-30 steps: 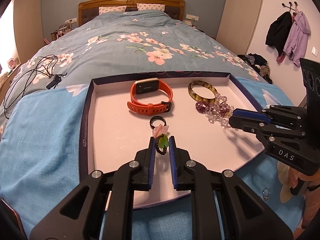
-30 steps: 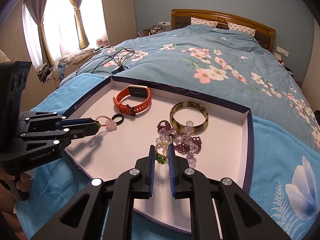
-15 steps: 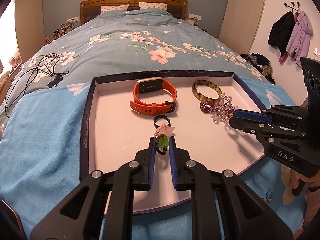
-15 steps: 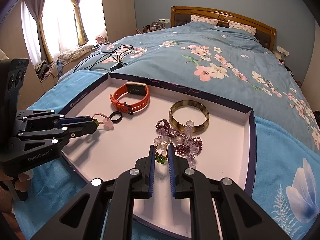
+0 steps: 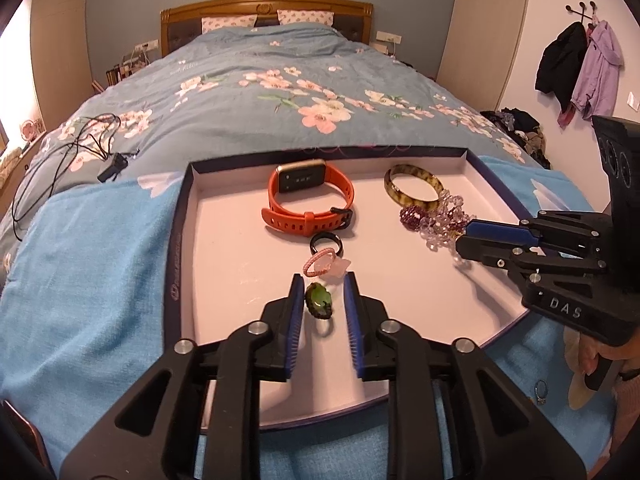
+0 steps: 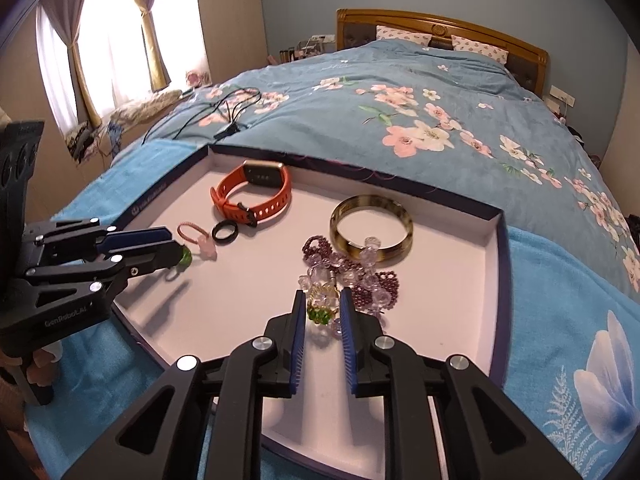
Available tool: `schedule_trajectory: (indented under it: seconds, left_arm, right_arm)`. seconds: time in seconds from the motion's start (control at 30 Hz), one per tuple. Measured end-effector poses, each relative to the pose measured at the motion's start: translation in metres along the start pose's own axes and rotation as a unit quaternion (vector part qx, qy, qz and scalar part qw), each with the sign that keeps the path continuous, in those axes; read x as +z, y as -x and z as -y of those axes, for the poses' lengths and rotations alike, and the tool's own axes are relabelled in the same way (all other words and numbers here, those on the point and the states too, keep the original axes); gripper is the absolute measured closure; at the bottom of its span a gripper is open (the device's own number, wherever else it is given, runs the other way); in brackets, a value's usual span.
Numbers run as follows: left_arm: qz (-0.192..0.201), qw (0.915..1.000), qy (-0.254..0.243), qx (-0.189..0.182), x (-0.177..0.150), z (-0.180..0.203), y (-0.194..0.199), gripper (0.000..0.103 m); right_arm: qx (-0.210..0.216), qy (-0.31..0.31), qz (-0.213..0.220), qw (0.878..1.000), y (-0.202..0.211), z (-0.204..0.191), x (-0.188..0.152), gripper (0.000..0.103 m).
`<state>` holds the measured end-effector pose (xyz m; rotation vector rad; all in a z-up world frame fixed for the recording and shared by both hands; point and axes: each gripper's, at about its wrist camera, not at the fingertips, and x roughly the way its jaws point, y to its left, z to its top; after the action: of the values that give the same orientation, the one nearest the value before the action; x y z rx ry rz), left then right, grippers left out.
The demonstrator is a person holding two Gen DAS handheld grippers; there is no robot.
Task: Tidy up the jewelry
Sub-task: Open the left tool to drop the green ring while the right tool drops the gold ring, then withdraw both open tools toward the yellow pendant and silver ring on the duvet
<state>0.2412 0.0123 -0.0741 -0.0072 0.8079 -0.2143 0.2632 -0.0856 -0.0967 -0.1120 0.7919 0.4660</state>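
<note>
Straddling green ring point(image 5: 318, 301), left gripper point(image 5: 322, 285) apart (not touching) | right gripper point(image 6: 322, 301) apart around gold ring point(image 6: 320, 309)

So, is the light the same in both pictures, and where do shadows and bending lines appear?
Right wrist view: the curtained window is overexposed, and the left claw casts a soft shadow on the tray. Left wrist view: even, warm light and no glare; the tray edges bow from the fisheye lens, and the corners are black.
</note>
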Motion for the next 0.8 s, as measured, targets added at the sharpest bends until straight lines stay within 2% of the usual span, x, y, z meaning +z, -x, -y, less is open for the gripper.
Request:
schedule_trajectory:
  seconds: [0.07,0.17,0.27,0.4,0.6,0.7,0.8]
  left_arm:
    - [0.011,0.9999,-0.002,0.0,-0.001,0.001,0.008,0.078]
    - [0.026,0.9995,-0.008,-0.015,-0.002,0.004,0.023,0.07]
    - [0.029,0.9972,-0.025,-0.064,-0.007,0.013,0.039,0.069]
    - [0.028,0.9905,-0.078,-0.11,-0.026,0.038,0.059,0.067]
    - [0.002,0.9786,-0.126,-0.163,-0.057,0.075,0.067,0.065]
    - [-0.012,0.9744,-0.141,-0.174,-0.07,0.091,0.064,0.064]
    - [-0.025,0.9742,-0.147,-0.17,-0.075,0.101,0.057,0.063]
  right_arm:
    - [-0.001,-0.005,0.011,1.0,0.009,0.001,0.0,0.086]
    - [0.001,-0.012,0.029,1.0,0.027,0.003,-0.002,0.077]
    - [0.007,-0.012,0.041,0.999,0.048,0.002,-0.01,0.076]
    - [0.015,-0.007,0.047,0.999,0.067,-0.005,-0.024,0.071]
    - [0.02,-0.012,0.028,0.999,0.078,-0.009,-0.056,0.069]
    - [0.022,-0.026,0.021,0.999,0.08,-0.007,-0.069,0.069]
    - [0.028,-0.038,0.014,0.999,0.079,-0.006,-0.079,0.069]
